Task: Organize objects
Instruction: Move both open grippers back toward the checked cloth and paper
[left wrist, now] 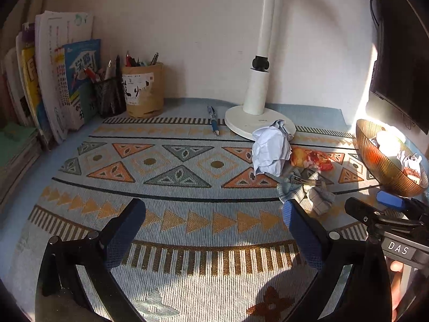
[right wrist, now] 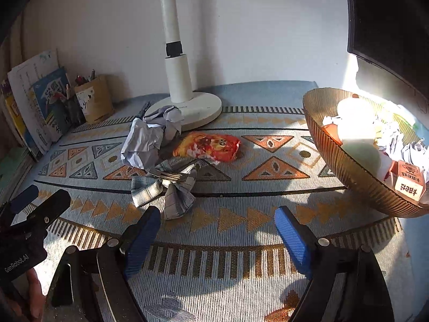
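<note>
A crumpled white paper ball [left wrist: 270, 149] [right wrist: 150, 136] lies on the patterned mat by the lamp base. An orange snack packet [left wrist: 312, 158] [right wrist: 207, 146] lies to its right. A checked cloth bow with a metal clip [left wrist: 305, 187] [right wrist: 167, 185] lies nearer me. A blue pen [left wrist: 213, 120] lies near the lamp. An amber ribbed bowl [left wrist: 380, 161] [right wrist: 348, 158] at the right holds paper and small packets. My left gripper [left wrist: 214, 214] is open and empty above the mat. My right gripper [right wrist: 217, 222] is open and empty, right of the bow.
A white lamp base [left wrist: 257, 120] [right wrist: 195, 107] stands at the back. Two pen holders [left wrist: 142, 91] and leaning books [left wrist: 53, 80] stand at the back left. A dark monitor [left wrist: 402, 53] [right wrist: 388, 26] hangs over the right side.
</note>
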Motion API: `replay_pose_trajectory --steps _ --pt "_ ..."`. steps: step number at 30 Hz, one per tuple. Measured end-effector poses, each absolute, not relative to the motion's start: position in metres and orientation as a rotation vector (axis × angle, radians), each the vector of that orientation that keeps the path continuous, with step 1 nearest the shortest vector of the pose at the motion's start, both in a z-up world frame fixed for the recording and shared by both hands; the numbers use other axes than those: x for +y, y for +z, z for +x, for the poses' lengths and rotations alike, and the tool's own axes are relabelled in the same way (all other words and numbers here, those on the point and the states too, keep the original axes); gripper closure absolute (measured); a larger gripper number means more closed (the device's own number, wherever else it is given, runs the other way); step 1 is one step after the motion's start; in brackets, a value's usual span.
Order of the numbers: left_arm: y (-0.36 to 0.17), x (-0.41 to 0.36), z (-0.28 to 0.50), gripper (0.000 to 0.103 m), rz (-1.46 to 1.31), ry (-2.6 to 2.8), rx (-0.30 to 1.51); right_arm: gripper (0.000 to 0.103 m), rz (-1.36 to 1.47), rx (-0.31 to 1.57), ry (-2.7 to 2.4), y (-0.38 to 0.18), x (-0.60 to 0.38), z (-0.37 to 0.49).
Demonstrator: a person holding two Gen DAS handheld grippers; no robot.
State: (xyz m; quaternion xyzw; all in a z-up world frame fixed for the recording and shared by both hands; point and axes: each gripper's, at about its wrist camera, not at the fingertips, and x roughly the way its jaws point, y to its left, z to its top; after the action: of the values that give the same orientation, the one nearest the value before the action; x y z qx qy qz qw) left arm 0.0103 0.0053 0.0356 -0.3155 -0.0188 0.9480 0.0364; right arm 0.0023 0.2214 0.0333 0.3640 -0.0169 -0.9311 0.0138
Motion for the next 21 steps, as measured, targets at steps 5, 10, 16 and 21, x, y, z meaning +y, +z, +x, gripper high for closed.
replay_pose_trajectory --steps 5,10,16,21 --pt "0.030 0.008 0.006 0.001 -1.037 2.897 -0.034 0.003 1.059 -0.018 -2.930 0.038 0.217 0.013" --pt "0.029 0.008 0.006 0.001 -1.043 2.888 -0.049 0.003 1.090 0.052 -2.928 0.035 0.209 0.011" --pt "0.028 0.008 0.004 0.001 -1.056 2.884 -0.057 0.003 1.100 0.069 -2.938 0.034 0.209 0.010" --pt "0.027 0.008 0.003 0.001 -1.077 2.879 -0.057 0.003 1.115 0.061 -2.937 0.033 0.211 0.009"
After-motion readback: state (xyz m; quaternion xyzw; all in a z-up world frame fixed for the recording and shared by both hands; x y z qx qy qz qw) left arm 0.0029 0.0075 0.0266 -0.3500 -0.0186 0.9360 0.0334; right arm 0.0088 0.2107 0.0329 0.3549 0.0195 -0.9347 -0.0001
